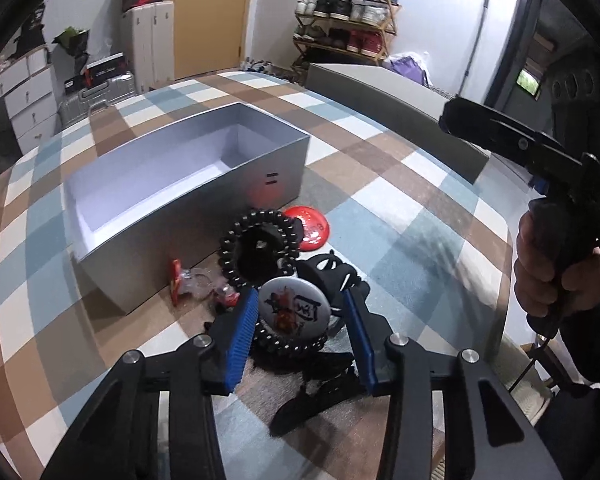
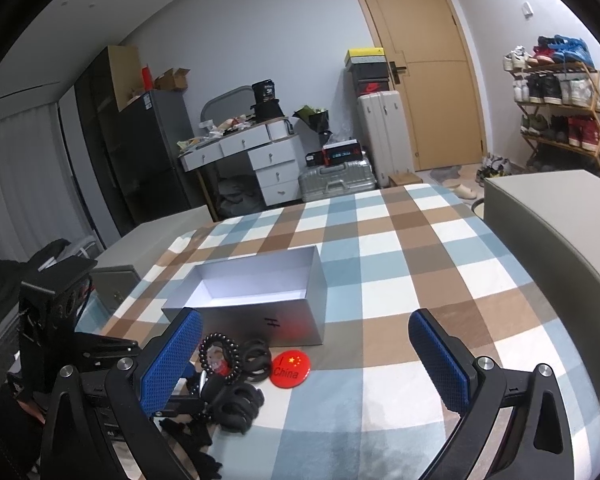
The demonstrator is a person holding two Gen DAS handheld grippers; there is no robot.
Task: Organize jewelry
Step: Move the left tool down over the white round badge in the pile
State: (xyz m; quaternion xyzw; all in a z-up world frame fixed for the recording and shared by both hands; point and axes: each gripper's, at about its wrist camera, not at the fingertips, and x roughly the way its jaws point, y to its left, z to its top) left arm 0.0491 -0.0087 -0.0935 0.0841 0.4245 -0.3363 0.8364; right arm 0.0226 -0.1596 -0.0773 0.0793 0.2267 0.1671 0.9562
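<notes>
A: My left gripper [image 1: 300, 308] has its jaws clamped on the round white pin badge with red artwork [image 1: 294, 307], low in the frame's centre, just in front of the open silver cardboard box [image 1: 204, 196].

B: Risk?

A: The badge is smooth; it may slip, or drag the black beaded coil bracelet [image 1: 260, 246] touching it.

B: The right gripper [image 2: 312, 344]?

A: Jaws wide apart, holding nothing.

B: Surface?

A: A soft bed in a blue-brown checked sheet [image 2: 400, 248]; cluttered bedroom, shoe rack [image 2: 556, 100] upper right.
</notes>
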